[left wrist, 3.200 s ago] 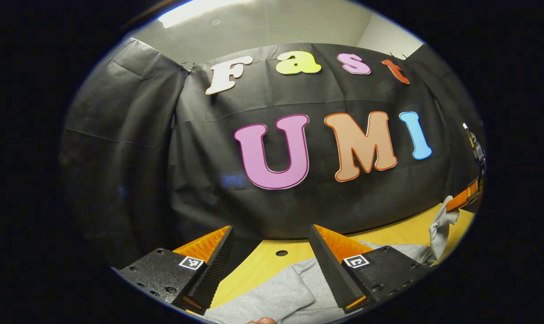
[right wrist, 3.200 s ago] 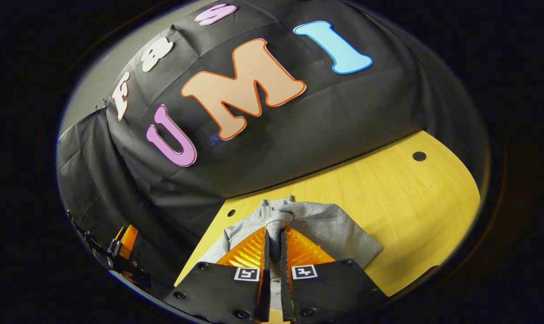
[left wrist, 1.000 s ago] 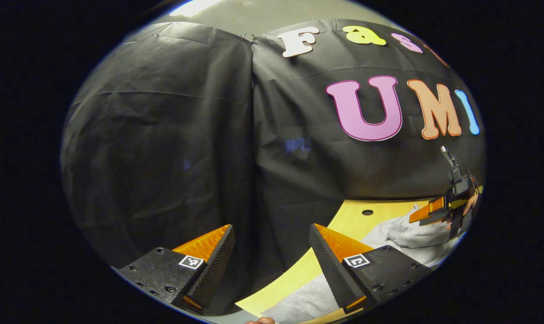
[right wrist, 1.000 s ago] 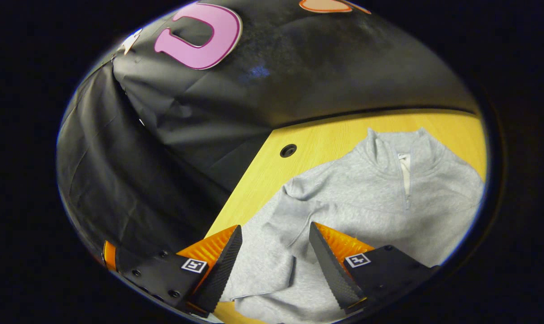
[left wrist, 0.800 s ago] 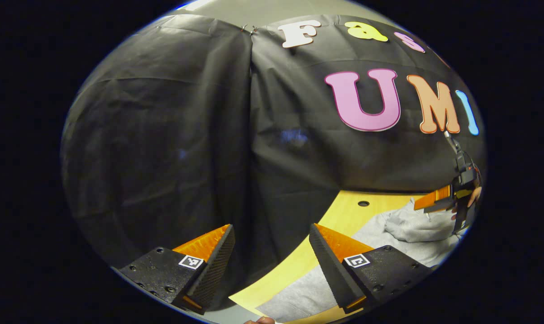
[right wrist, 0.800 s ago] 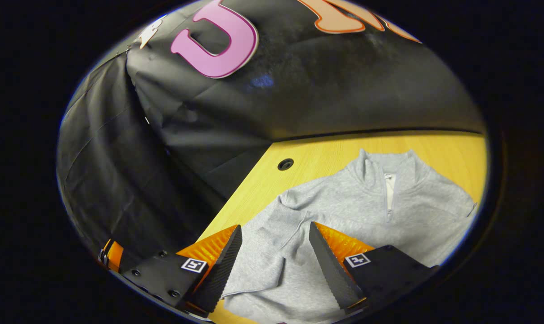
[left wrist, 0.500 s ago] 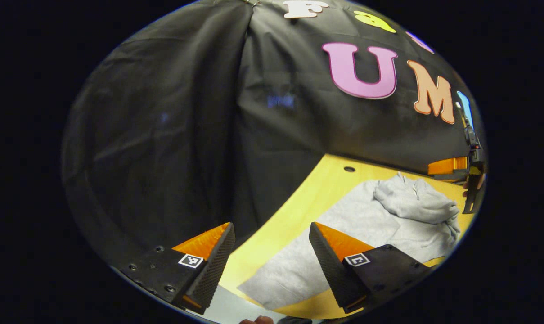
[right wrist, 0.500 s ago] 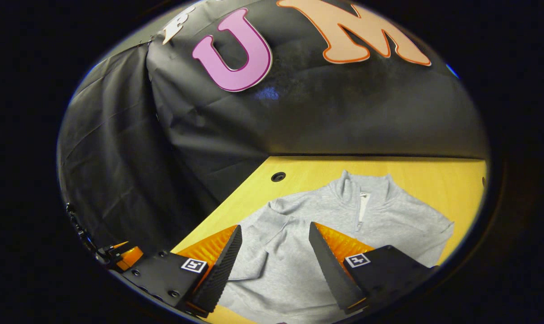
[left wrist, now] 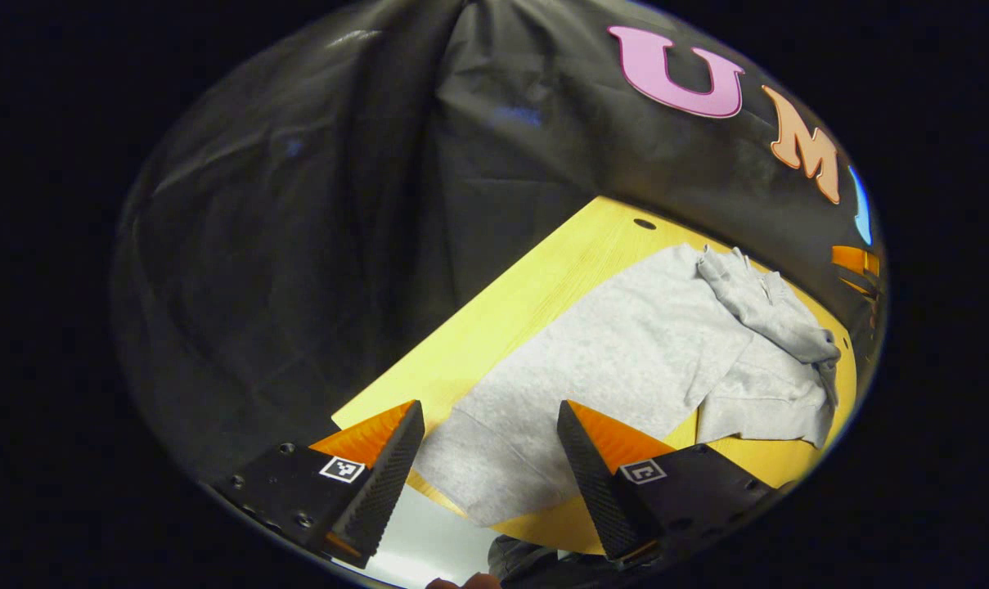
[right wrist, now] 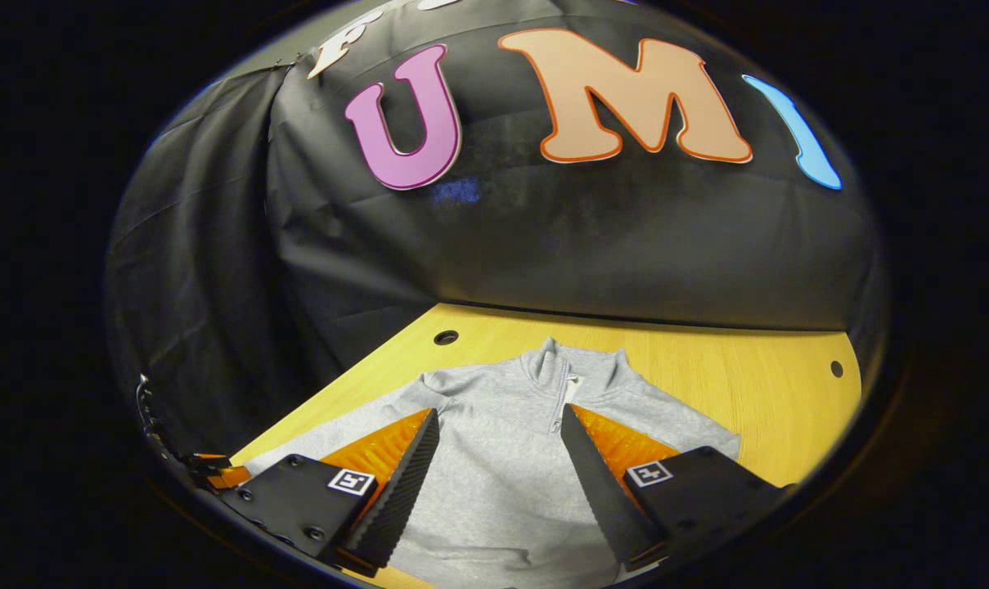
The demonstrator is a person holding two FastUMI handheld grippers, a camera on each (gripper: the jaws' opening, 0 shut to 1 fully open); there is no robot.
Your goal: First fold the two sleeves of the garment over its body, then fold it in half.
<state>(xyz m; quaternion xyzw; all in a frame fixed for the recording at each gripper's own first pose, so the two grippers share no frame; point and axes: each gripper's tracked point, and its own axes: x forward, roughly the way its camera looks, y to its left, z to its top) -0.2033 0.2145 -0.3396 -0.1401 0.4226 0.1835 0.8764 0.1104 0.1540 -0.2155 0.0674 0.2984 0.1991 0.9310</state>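
A grey zip-neck garment (right wrist: 502, 483) lies on the yellow wooden table (right wrist: 707, 360), collar (right wrist: 572, 364) toward the back wall. In the left gripper view one sleeve (left wrist: 776, 315) lies bunched across the garment's body (left wrist: 756, 401). The other sleeve (left wrist: 592, 360) stretches flat toward the table's near corner. Its end lies under my left gripper (left wrist: 490, 470), which is open with nothing between its fingers. My right gripper (right wrist: 494, 483) is open above the garment's chest, holding nothing. The left gripper (right wrist: 208, 466) also peeks in at the lower left of the right gripper view, and the right gripper (left wrist: 854, 262) at the right edge of the left gripper view.
Black cloth walls close off the back and left of the table. Round holes (right wrist: 445, 336) (right wrist: 831, 368) sit near the table's back corners. In the left gripper view the table's near corner (left wrist: 347, 417) ends above a pale floor (left wrist: 412, 556).
My right gripper, shut on the sleeve's cuff 3.2 s ago, has let it go over the body, opened and drawn back. My left gripper has tipped down toward the flat sleeve.
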